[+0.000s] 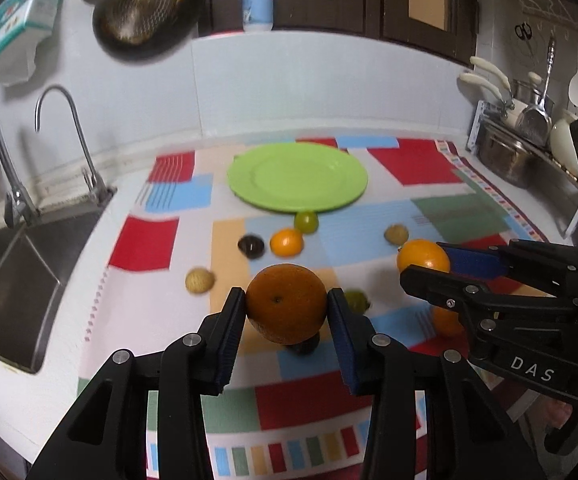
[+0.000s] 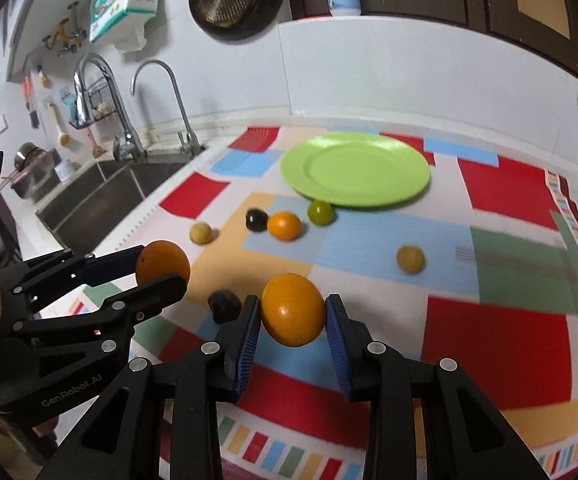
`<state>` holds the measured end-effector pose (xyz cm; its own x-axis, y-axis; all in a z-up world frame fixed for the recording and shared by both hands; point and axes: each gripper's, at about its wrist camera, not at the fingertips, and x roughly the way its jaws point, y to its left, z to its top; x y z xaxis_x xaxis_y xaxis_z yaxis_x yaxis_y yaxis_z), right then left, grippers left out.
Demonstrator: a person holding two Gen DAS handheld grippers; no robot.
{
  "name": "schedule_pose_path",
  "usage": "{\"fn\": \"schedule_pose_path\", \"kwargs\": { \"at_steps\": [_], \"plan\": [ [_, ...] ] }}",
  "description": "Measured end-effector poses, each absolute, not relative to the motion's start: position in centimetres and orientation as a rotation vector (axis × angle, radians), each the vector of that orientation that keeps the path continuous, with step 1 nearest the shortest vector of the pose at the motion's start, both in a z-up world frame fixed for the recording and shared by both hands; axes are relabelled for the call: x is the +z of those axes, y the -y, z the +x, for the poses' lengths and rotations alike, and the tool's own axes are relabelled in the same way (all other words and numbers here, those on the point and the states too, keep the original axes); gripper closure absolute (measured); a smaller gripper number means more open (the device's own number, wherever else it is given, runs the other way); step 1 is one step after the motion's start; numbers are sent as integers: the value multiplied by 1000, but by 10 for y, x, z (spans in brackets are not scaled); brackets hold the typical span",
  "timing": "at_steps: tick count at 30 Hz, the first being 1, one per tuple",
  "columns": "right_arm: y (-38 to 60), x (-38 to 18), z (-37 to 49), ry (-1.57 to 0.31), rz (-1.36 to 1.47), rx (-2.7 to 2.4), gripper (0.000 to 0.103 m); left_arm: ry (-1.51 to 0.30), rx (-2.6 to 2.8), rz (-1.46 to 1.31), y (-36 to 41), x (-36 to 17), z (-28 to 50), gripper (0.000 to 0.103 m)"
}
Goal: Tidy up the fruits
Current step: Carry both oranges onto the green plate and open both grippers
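Left gripper [image 1: 287,312] pinches an orange [image 1: 286,303] at frame centre; right gripper [image 2: 292,316] pinches another [image 2: 293,309]. Both likely firm, smooth, round: keep your pads on the widest girth. Plate [image 1: 249,184] sits upper centre.

Your left tool [image 1: 287,312] is clamped on the darker orange [image 1: 286,302], both pads touching it. Your right tool [image 2: 293,314] is clamped on the brighter orange [image 2: 293,309]. Both are lifted, side by side, pointing forward.
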<state>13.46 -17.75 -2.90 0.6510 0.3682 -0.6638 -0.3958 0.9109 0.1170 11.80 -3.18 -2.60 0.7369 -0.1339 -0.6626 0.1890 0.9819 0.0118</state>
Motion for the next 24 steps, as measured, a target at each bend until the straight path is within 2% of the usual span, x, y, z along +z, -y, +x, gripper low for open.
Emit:
{"fn": "schedule_pose_path", "kwargs": {
  "at_steps": [14,24],
  "plan": [
    [183,12,201,-687,-18,382,69,-694,-267,171,35,8,200,62],
    [182,3,268,-783,5,315,69,-761,-351,176,34,-4,270,62]
  ]
}}
